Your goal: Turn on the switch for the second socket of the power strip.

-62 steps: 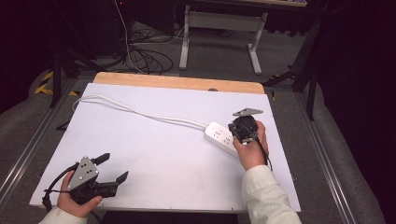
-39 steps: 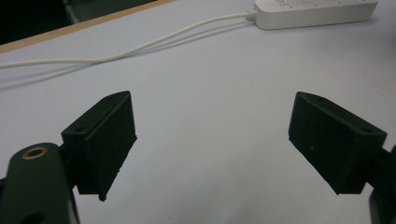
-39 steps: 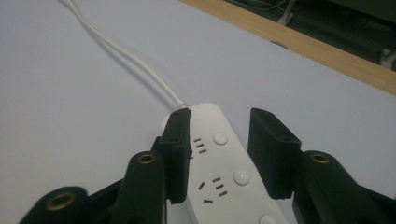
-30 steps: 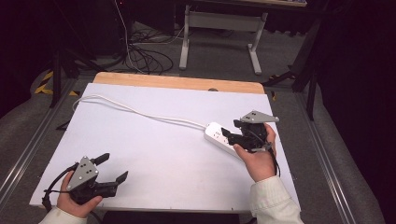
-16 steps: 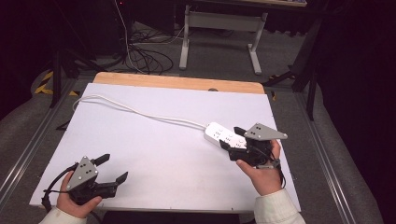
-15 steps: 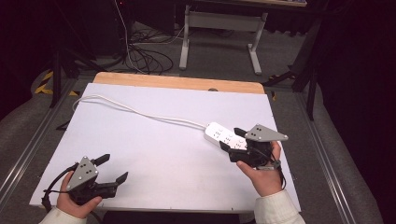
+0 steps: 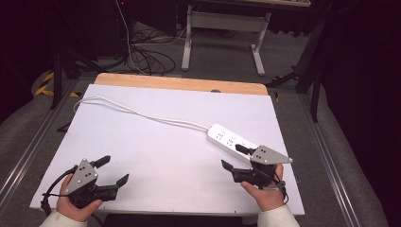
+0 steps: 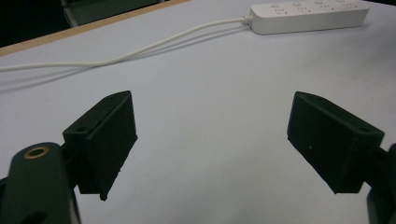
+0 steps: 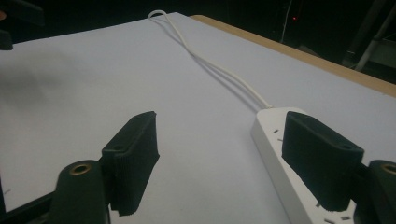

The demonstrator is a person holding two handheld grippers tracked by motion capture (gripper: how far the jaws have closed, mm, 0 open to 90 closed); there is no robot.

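Note:
A white power strip (image 7: 231,140) lies flat at the right of the white tabletop (image 7: 165,156). Its white cable (image 7: 142,113) runs off to the far left corner. My right gripper (image 7: 231,156) stands open just in front of the strip's near end, one jaw over that end and nothing between the jaws. In the right gripper view the strip (image 9: 275,154) lies under the right jaw of that gripper (image 9: 224,158), and the cable (image 9: 210,65) leads away. My left gripper (image 7: 115,169) rests open at the near left corner. From the left gripper (image 8: 212,140) the strip (image 8: 308,16) shows far off.
A wooden strip (image 7: 179,84) borders the table's far edge. Beyond it on the floor lie tangled dark cables (image 7: 146,52) and a grey metal stand (image 7: 222,28). Metal rails (image 7: 28,151) run along both sides of the table.
My right gripper has drawn back from the power strip's right end toward the near edge and now points left with its jaws apart. The left gripper has stayed still.

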